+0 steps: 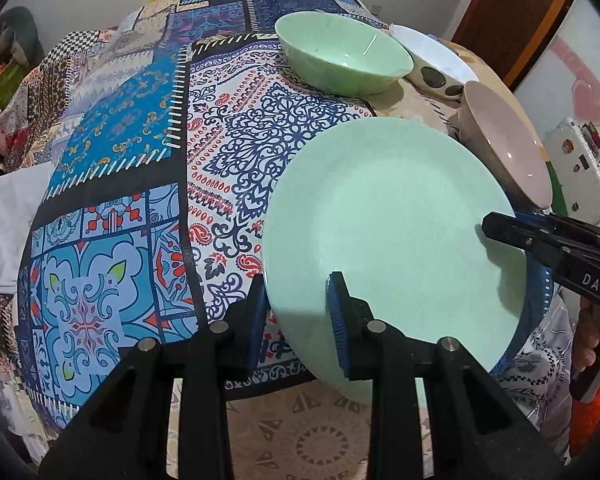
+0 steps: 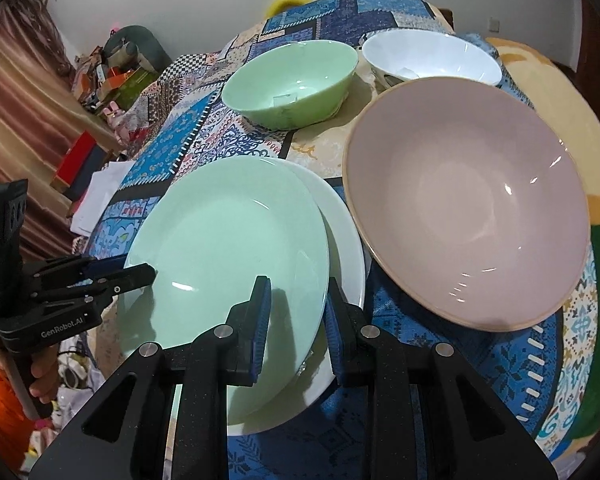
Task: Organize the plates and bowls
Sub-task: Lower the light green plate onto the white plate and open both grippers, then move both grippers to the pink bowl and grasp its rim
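On the patterned cloth (image 1: 120, 160), our left gripper (image 1: 300, 304) straddles the near-left rim of the mint plate (image 1: 392, 216), which lies flat atop a white plate (image 2: 340, 224); our right gripper (image 2: 296, 316) straddles both rims, neither visibly clamped. Rightward sits the pink bowl (image 2: 468, 204).

even indoor light is seen – small glints on the pink bowl (image 2: 468, 200), soft shadows, edges heavily bowed and vignetted.

The green plate (image 2: 228, 248) hides most of the white plate (image 2: 344, 240) beneath it.
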A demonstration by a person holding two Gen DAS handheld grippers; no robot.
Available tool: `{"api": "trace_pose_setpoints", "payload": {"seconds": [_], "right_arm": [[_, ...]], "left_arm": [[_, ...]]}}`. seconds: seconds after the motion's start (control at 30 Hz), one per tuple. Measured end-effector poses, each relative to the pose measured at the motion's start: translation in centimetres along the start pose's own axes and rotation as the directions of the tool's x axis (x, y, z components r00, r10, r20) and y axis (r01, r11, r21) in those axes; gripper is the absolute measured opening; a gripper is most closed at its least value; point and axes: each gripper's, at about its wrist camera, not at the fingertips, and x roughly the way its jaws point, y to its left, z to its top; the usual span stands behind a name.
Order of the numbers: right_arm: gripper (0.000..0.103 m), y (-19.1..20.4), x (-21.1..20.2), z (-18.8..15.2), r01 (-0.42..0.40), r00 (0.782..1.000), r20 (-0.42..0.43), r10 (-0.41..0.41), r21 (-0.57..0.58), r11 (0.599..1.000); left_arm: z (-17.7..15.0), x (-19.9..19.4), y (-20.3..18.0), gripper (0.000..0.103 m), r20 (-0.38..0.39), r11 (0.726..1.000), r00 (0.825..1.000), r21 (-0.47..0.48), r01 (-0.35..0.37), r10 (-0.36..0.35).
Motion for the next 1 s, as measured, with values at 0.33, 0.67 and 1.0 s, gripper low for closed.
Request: {"api": "trace_pose_setpoints", "payload": {"seconds": [0.33, 0.67, 1.0], "right_arm": [[0.025, -0.5, -2.9, 0.0, 0.082, 0.995, 0.058, -0.081, -0.017, 0.996], [0.059, -1.2, -8.0, 0.7, 0.170, 0.959, 0.228, -0.168, 0.012, 0.985], [0.070, -4.4, -9.8, 1.8, 0.240, 0.927, 0.277, -0.251, 0.075, 0.968]], "left_arm": [[-0.3, -1.7, 0.3, 0.041, 0.027, 1.000, 0.999, -0.018, 0.025, -0.025], [1.6, -7.4, -2.2, 0.069, 0.189, 1.000, 0.982, 0.021, 0.011, -0.015], [5.9, -7.3, -7.3, 0.087, 0.241, 0.994, 0.968, 0.098, 0.045, -0.068]]}}
